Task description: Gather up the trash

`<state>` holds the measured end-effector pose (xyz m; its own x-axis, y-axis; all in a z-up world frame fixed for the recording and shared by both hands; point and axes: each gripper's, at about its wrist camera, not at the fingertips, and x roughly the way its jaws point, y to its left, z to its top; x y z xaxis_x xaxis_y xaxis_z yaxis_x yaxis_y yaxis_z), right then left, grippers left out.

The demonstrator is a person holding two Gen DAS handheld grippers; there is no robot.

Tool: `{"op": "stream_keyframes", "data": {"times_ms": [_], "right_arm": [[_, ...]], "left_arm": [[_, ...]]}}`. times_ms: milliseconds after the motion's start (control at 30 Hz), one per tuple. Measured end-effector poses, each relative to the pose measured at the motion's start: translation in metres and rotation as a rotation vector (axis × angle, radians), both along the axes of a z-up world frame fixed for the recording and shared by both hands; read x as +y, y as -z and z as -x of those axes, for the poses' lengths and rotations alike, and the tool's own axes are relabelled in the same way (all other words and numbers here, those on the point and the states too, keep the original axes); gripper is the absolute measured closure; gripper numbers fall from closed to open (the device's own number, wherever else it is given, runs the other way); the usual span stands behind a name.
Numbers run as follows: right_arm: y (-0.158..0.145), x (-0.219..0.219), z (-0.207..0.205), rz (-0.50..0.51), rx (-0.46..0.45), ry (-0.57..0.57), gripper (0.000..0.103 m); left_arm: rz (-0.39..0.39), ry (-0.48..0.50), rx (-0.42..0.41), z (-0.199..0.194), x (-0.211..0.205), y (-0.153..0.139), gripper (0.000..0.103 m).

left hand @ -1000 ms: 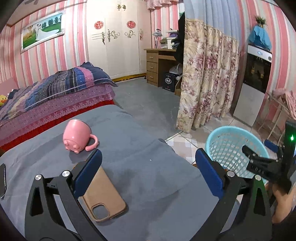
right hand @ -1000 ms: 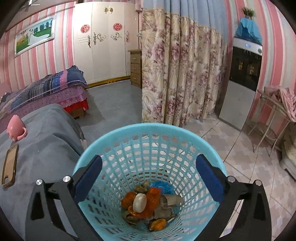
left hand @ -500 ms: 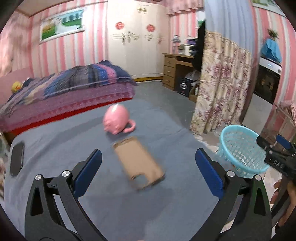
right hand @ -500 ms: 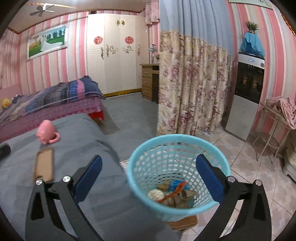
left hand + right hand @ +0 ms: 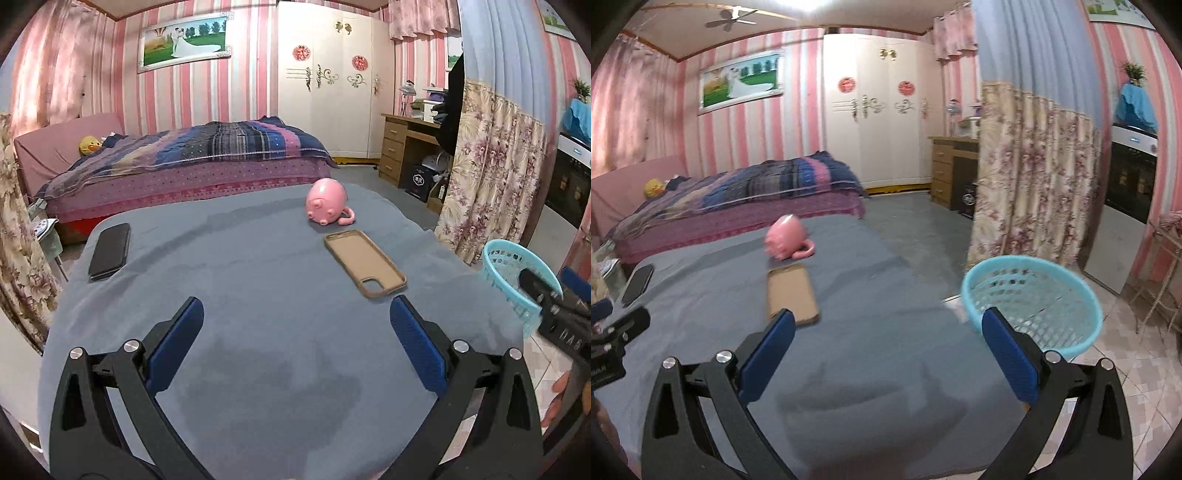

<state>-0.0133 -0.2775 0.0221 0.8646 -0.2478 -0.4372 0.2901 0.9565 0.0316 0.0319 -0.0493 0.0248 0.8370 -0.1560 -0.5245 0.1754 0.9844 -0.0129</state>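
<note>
Hovering over grey table cover (image 5: 280, 295), lower centre of left wrist view: left gripper (image 5: 295, 343), blue pads spread wide, nothing between them. Same for right gripper (image 5: 886, 350) in its own view, jaws apart, empty.

Blue basket (image 5: 1034, 295) sitting right of centre in right wrist view, just beside table edge, on tiled floor; rim also showing at right edge of left view (image 5: 506, 262). Contents not visible from this angle, mesh wall only.

On the cover, upper centre: pink mug (image 5: 327, 201) lying on its side, handle toward lower right. Just below it, tan phone case (image 5: 364, 264), flat, camera cut-out nearest the lens. Upper left: black phone (image 5: 110, 251), flat, well apart from the others. No wrapper, peel or scrap seen anywhere on the cover. Damp-looking dark patch on fabric, lower centre.

Judgement: table looks cleared of rubbish; task probably near its end.

Risks from here: mistaking case or phone for trash and dropping it in basket. Sweeping low toward basket could nudge case off table edge. Right view blurred, so aiming any grasp from it would be unreliable.
</note>
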Motion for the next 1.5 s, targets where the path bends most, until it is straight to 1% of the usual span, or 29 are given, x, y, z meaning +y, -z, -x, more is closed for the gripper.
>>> {"op": "stream_keyframes", "data": {"times_ms": [67,200,267,333,400,467,600,667,700,867,1000,1100,1233,1333,1500], "right_arm": [[0.008,0.014,0.004,0.01,0.011,-0.023,0.004],[0.016,0.031,0.009,0.028,0.024,-0.06,0.004],[0.02,0.038,0.011,0.046,0.025,-0.072,0.004],[0.022,0.043,0.012,0.059,0.026,-0.082,0.004],[0.023,0.043,0.01,0.057,0.024,-0.083,0.004],[0.024,0.043,0.01,0.047,0.025,-0.08,0.004],[0.026,0.044,0.007,0.026,0.041,-0.073,0.004],[0.024,0.044,0.006,0.031,0.042,-0.079,0.004],[0.023,0.046,0.007,0.035,0.039,-0.083,0.004],[0.019,0.045,0.007,0.037,0.022,-0.09,0.004],[0.019,0.048,0.006,0.034,0.021,-0.103,0.004],[0.018,0.05,0.006,0.035,0.022,-0.106,0.004],[0.016,0.052,0.006,0.038,0.009,-0.112,0.004],[0.018,0.056,0.004,0.06,0.016,-0.111,0.004],[0.017,0.057,0.002,0.059,0.017,-0.12,0.004]], "left_arm": [[-0.004,-0.008,-0.002,0.006,0.006,0.002,0.005],[0.023,-0.014,0.015,0.013,0.02,0.01,0.005],[0.015,-0.018,0.011,0.017,0.023,0.013,0.005],[-0.012,-0.023,-0.009,0.022,0.024,0.015,0.005],[-0.036,-0.036,-0.033,0.026,0.022,0.016,0.005],[-0.046,-0.05,-0.039,0.025,0.022,0.015,0.005],[-0.015,-0.035,-0.03,0.018,0.027,0.015,0.005],[-0.022,-0.035,-0.02,0.013,0.028,0.018,0.005],[-0.026,-0.036,-0.017,0.011,0.027,0.019,0.005],[0.007,-0.021,-0.006,0.009,0.027,0.019,0.005],[-0.055,-0.02,-0.025,0.011,0.016,0.021,0.005],[-0.077,-0.02,-0.033,0.012,0.012,0.022,0.005],[-0.072,-0.016,-0.024,0.011,0.011,0.022,0.005],[-0.073,-0.015,-0.023,0.011,0.011,0.023,0.005],[-0.076,-0.012,-0.019,0.011,0.011,0.023,0.005]]}}
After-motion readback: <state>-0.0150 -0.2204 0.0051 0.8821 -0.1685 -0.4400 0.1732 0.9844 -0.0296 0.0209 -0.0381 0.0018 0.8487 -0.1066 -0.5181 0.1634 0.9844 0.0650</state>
